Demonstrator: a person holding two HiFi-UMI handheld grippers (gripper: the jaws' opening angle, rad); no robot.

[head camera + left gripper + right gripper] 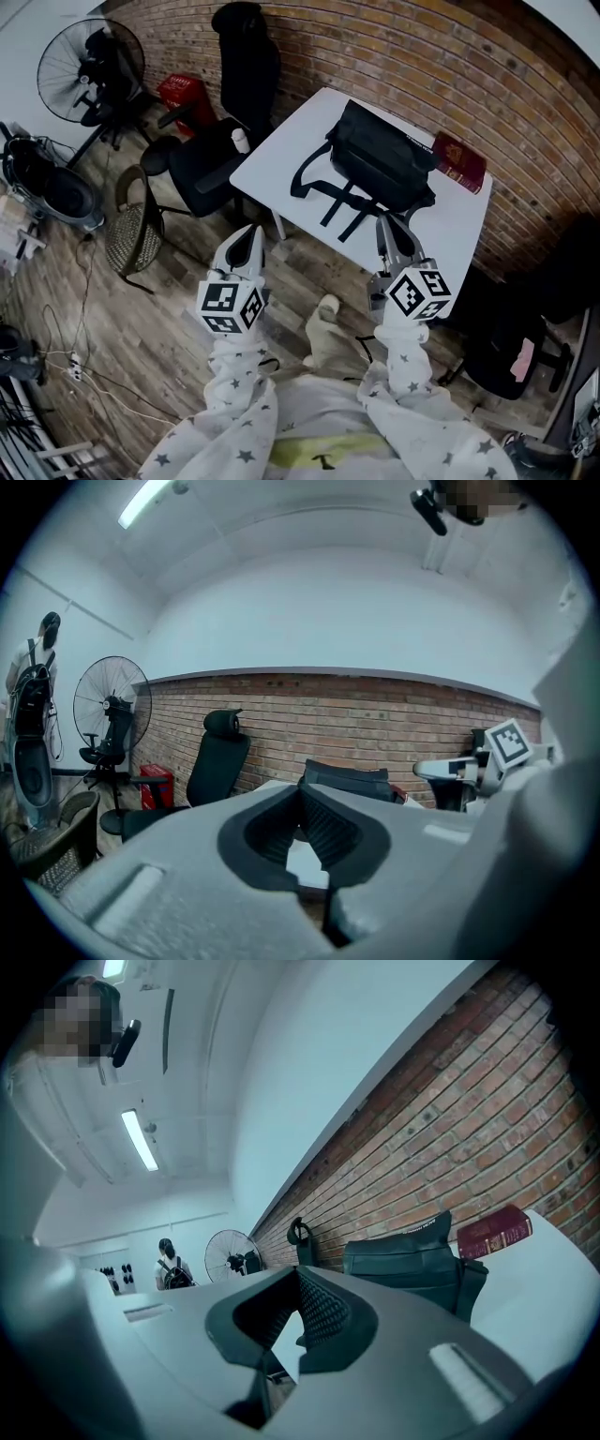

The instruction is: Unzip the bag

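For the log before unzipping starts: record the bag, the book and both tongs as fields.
bag: black, lying on the white table, straps trailing toward the person
book: dark red, on the table beside the bag, brick-wall side
left tongs: shut, empty, short of the table
right tongs: shut, empty, in front of the bag, not touching
zip: cannot tell

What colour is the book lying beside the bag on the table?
The book is dark red; the head view shows it best, beside the bag.
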